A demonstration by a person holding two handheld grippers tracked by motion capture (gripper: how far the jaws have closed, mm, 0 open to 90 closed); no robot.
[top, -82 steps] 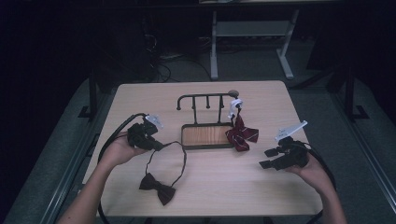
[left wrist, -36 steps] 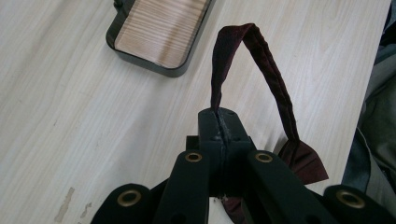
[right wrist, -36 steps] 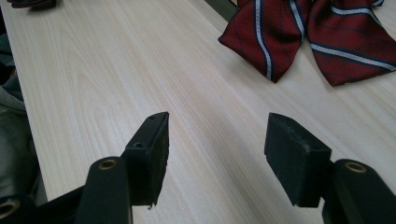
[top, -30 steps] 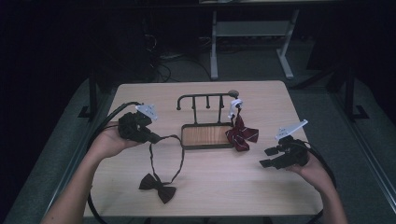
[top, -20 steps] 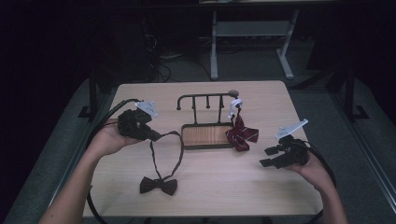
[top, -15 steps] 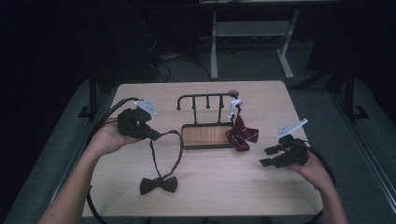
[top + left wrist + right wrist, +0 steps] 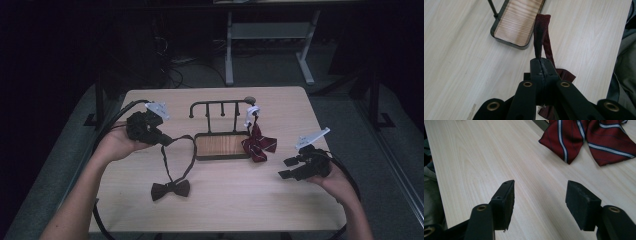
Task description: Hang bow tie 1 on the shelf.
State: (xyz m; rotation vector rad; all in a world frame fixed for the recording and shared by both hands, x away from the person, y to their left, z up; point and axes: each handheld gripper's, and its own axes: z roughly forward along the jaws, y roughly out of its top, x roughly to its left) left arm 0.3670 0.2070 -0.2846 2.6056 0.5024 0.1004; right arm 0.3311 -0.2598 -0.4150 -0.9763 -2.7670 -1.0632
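Now | L gripper (image 7: 541, 65) clamps bow tie strap (image 7: 541, 35), bow half hidden | R gripper (image 7: 540, 200) released

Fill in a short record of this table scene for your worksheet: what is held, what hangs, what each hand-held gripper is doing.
left hand-held gripper: shut on the strap of the dark bow tie
dark bow tie: bow lies on the wooden table, strap loop lifted
right hand-held gripper: open, holding nothing, beside the rack
striped red bow tie: hangs from the black hook rack
rack base: wooden tray, nothing in it
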